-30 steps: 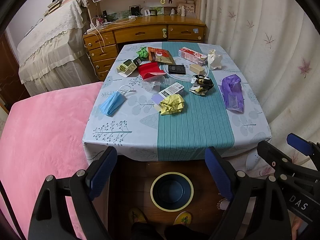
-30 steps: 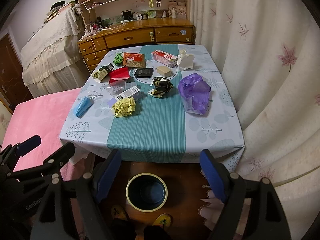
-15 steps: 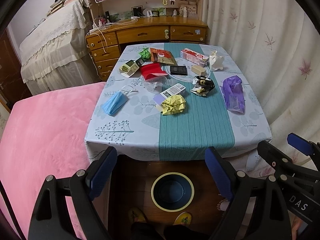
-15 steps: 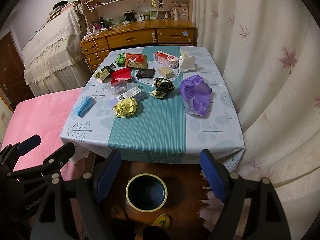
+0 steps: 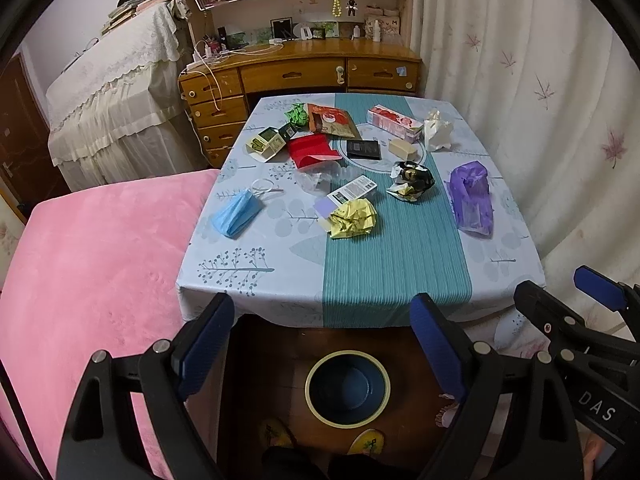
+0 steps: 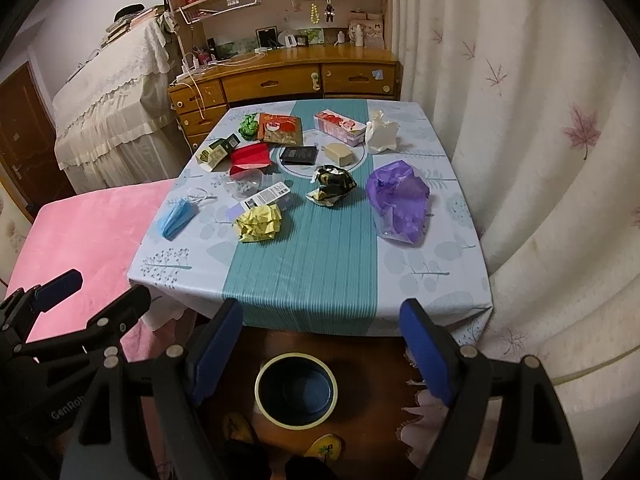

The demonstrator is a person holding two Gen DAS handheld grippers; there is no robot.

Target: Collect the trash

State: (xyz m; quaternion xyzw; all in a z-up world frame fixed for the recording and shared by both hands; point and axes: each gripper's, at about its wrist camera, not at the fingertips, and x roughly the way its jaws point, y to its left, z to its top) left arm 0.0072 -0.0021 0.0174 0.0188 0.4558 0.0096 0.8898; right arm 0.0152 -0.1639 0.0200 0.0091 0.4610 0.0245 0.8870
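Trash lies on the table (image 5: pixel 256 280): a crumpled yellow paper (image 5: pixel 353 218) (image 6: pixel 260 223), a blue face mask (image 5: pixel 237 215) (image 6: pixel 176 217), a purple plastic bag (image 5: pixel 471 199) (image 6: pixel 400 201), a black-gold wrapper (image 5: pixel 411 181) (image 6: pixel 333 186), a red box (image 5: pixel 313 150), a white tissue (image 5: pixel 437 131) and several more packets. A dark blue bin with a yellow rim (image 5: pixel 347 389) (image 6: pixel 296 390) stands on the floor below the near table edge. My left gripper (image 5: pixel 324 340) and right gripper (image 6: pixel 322 340) are both open and empty, held above the bin, short of the table.
A pink bed (image 5: pixel 88 280) is on the left. A wooden desk with drawers (image 5: pixel 304 76) stands behind the table. White curtains (image 5: pixel 540 100) hang on the right. The person's slippers (image 5: pixel 366 440) show on the floor by the bin.
Both grippers have tilted up and moved slightly back, so the table sits lower in both views. Nothing on the table has moved.
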